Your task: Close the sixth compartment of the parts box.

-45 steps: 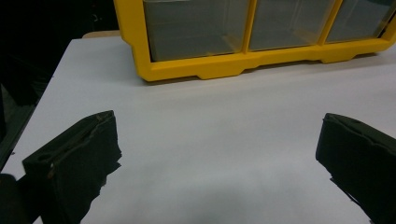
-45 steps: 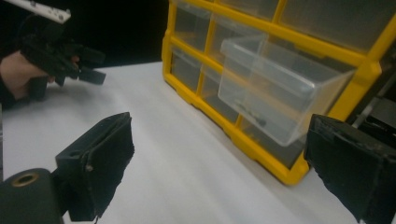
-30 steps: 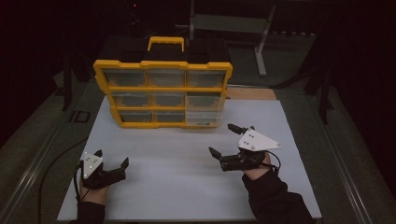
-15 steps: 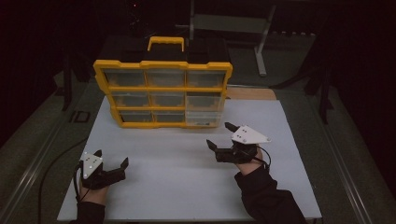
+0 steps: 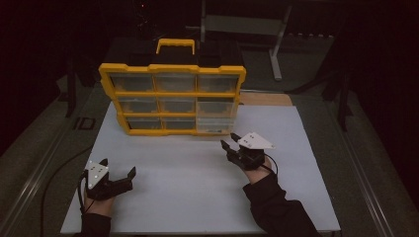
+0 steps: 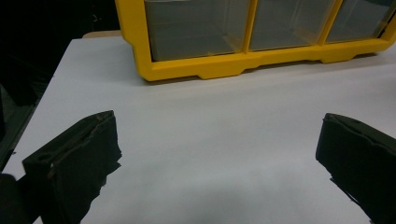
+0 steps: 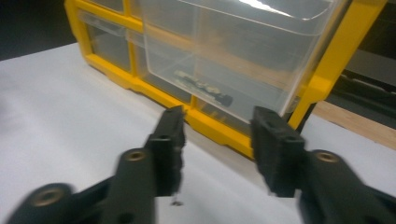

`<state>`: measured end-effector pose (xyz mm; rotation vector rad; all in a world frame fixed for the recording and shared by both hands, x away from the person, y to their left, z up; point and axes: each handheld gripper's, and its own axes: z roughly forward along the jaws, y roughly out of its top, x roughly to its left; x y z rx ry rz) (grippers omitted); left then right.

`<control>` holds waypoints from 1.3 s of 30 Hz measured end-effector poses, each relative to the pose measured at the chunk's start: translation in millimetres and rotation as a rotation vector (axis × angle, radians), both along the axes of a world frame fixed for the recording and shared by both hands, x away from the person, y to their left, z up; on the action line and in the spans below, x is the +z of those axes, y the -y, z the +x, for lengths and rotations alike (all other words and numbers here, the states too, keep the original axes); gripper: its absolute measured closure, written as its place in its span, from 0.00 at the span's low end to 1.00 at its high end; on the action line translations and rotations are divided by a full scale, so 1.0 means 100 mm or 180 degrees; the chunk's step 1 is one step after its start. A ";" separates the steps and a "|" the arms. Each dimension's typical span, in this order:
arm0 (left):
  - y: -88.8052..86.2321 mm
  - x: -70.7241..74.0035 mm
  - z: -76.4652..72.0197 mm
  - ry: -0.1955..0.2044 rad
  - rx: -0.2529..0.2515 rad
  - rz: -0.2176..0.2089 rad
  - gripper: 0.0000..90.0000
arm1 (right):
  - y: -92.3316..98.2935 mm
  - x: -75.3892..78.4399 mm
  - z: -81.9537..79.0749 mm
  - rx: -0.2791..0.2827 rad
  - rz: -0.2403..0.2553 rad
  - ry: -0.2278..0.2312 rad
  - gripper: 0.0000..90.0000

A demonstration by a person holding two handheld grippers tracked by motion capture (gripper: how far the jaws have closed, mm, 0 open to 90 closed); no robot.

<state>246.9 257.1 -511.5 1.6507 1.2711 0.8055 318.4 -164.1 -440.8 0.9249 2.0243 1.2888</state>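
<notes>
Reaching toward the yellow organizer (image 5: 172, 94), the right tool (image 5: 230, 140) sits at about 5 o'clock from it on the white tabletop (image 5: 197, 182), just short of the lower right corner. Its jaws have just been closing and now stand partly apart with nothing between them; in the right gripper view they frame the clear drawer (image 7: 233, 60) in that corner, which stands pulled out a little and holds a small dark part (image 7: 205, 88). The left tool (image 5: 116, 177) rests at about 7 o'clock from the organizer, well apart from it, jaws wide and empty.

The risk, as I judge it, lies in the narrowed gap: if the jaws come in too tight, the pads may butt against the drawer front instead of straddling its lip and push the drawer shut. The organizer stands upright and unbraced, so a hard shove or pull could slide or tip it, since the left tool is too far off to steady it.
</notes>
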 end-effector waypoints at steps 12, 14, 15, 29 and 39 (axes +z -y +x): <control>0.00 0.00 0.00 0.0005 -0.0001 -0.0004 0.00 | -0.08 0.03 0.04 -0.0137 -0.0071 0.0001 0.94; 0.00 0.00 0.00 0.0005 -0.0003 -0.0005 0.00 | -0.10 0.03 0.05 -0.0159 -0.0076 -0.0013 0.97; 0.00 0.00 0.00 0.0003 -0.0004 -0.0005 0.00 | -0.11 0.03 0.05 -0.0169 -0.0084 -0.0012 0.98; 0.00 0.00 0.00 -0.0002 -0.0009 -0.0007 0.00 | -0.18 0.07 0.07 -0.0241 -0.0067 0.0042 1.00; -0.01 0.00 0.00 0.0016 -0.0001 0.0007 0.00 | -0.20 0.07 0.12 -0.0277 -0.0106 0.0011 1.00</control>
